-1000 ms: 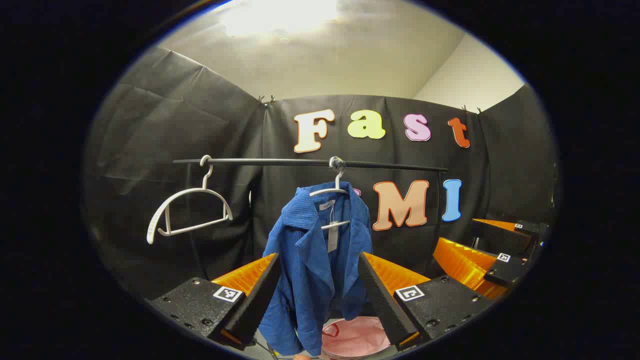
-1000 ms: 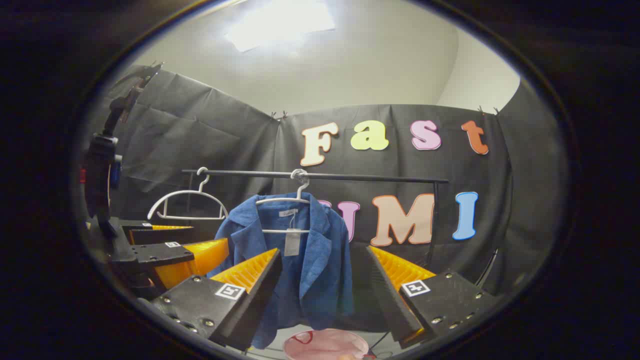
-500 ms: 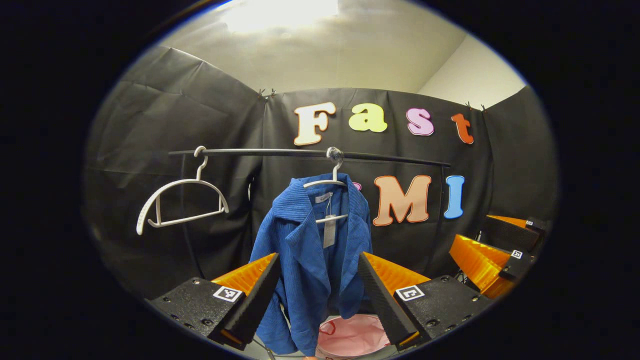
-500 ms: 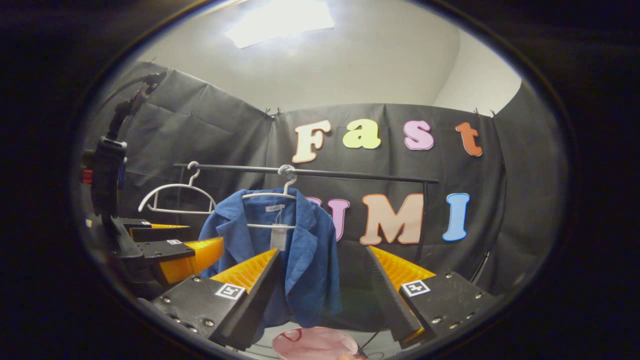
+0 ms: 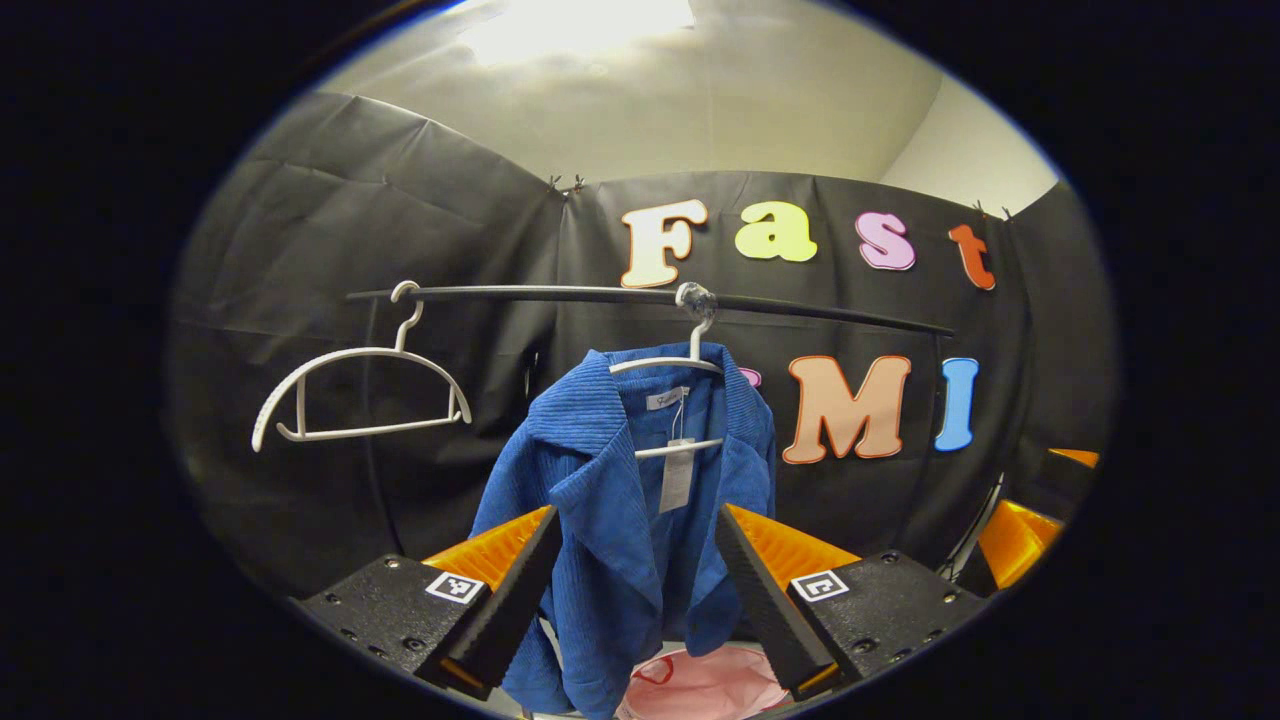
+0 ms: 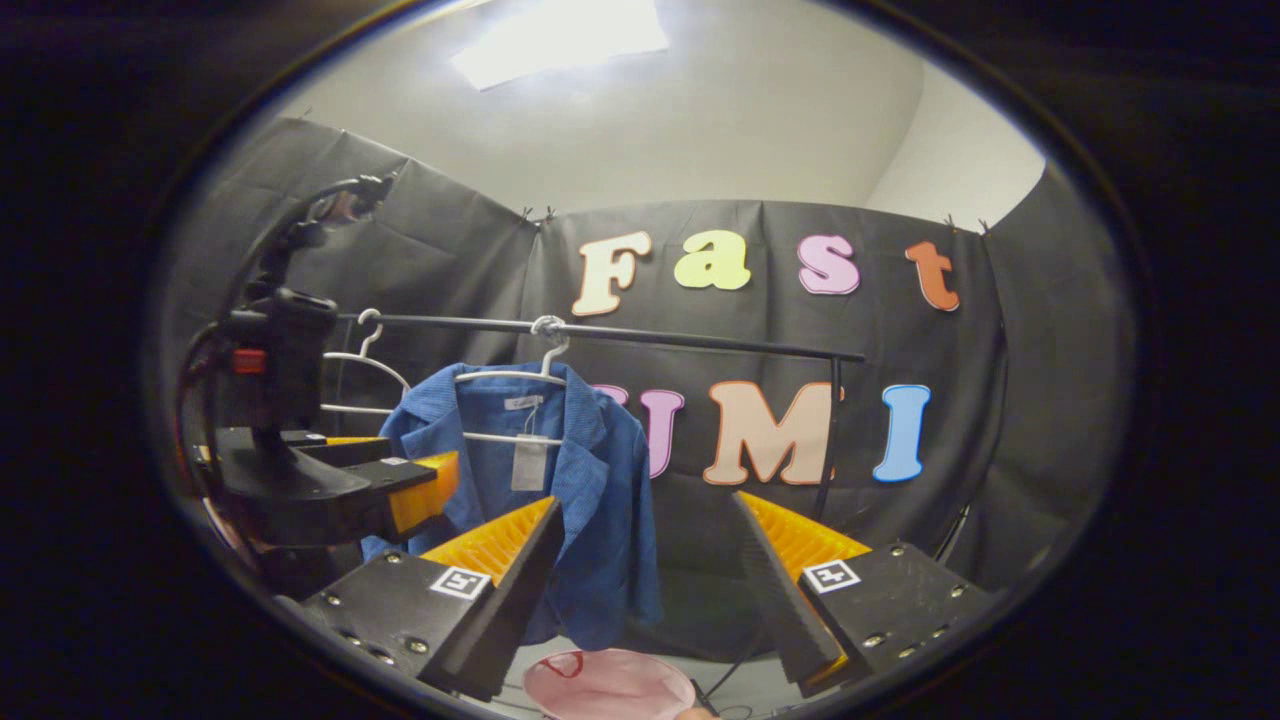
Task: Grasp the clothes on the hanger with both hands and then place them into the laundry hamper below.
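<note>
Hanging lengthwise from its hanger [image 5: 665, 362] on the rail [image 5: 640, 296], the blue jacket [image 5: 620, 500] lies dead ahead of my left gripper [image 5: 635, 575], nearer than my right gripper [image 6: 650, 570]; both gape wide, holding nothing, hamper [image 5: 700, 685] below.

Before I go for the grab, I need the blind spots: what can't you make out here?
- Pink hamper: left gripper view, lower part cut by the edge.
- Blue jacket hem: left gripper view, behind the left tool's fingers.
- Hang tag: right gripper view, too small to read.
</note>
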Tool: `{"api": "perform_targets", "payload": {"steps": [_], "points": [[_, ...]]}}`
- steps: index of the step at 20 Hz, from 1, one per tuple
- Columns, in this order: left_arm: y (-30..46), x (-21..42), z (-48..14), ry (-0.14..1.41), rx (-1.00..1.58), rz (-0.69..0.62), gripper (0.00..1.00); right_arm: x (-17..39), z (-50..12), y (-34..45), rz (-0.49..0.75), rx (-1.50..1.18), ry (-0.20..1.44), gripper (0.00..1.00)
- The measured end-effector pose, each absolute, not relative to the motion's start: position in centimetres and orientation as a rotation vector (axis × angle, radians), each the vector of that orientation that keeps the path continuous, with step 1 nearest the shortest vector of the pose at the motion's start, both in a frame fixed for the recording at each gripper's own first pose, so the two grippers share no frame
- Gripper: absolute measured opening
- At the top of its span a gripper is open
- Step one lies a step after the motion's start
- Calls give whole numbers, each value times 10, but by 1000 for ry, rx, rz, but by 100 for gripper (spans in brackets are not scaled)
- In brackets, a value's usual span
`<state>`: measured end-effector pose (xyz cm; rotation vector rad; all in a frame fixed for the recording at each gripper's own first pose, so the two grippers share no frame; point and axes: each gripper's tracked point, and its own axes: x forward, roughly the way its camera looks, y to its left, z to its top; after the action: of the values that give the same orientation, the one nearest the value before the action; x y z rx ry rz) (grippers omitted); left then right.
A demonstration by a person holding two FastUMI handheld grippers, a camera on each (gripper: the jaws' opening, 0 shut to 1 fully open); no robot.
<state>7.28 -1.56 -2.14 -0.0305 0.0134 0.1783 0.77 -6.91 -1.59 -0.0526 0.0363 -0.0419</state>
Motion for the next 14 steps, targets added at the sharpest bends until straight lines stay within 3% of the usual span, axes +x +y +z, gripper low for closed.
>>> {"api": "perform_targets", "payload": {"steps": [13,14], "points": [[22,135,-40,-10,-7,509,93,17,-31,-117,-59,-74,73,98],[27,140,-42,-6,9,533,93,17,-31,-116,-52,-80,74,94]]}}
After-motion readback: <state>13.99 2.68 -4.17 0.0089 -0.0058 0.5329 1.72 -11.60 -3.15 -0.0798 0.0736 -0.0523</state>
